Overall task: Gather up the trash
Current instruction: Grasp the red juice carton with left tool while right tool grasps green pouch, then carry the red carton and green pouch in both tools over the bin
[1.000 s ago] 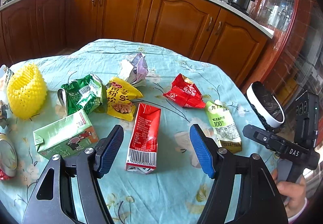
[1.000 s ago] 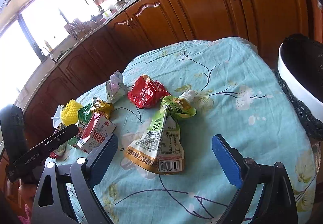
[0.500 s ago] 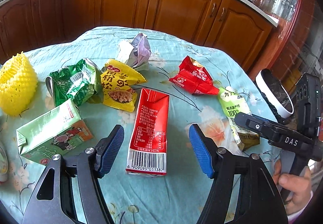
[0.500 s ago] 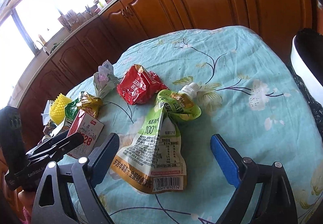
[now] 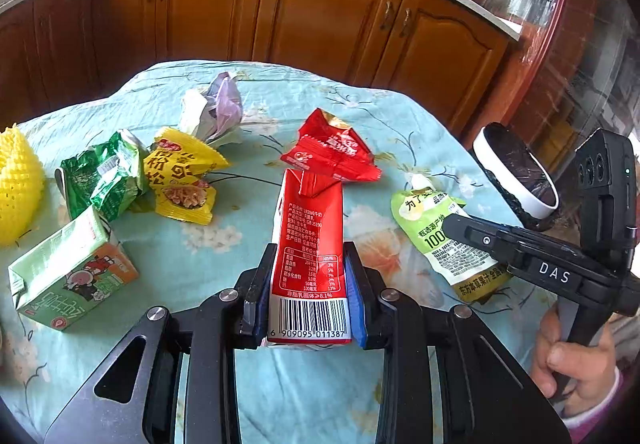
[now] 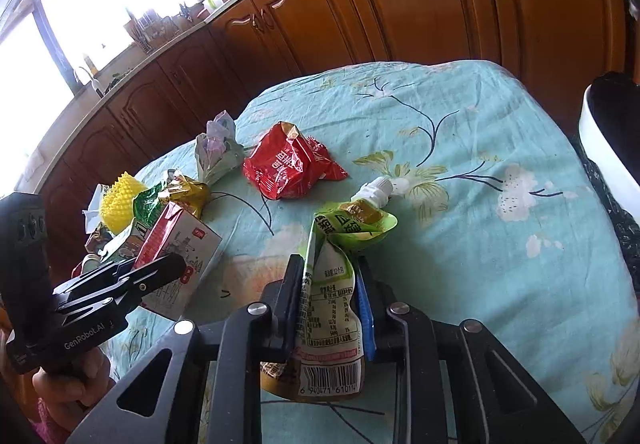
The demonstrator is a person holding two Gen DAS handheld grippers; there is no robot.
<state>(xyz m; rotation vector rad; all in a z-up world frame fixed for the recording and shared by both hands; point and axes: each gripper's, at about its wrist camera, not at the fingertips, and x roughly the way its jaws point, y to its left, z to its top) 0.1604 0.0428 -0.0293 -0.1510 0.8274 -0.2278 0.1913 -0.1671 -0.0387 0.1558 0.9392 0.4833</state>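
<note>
While my left gripper (image 5: 306, 292) is closing on the near end of the red milk carton (image 5: 310, 244), a stiff box whose long axis runs straight away from me, my right gripper (image 6: 330, 304) is closing on the crinkled green spouted pouch (image 6: 334, 284), squeezing its soft foil. I judge the white bin (image 5: 516, 174), lined in black at the table's right edge, is nearer my right hand.
</note>
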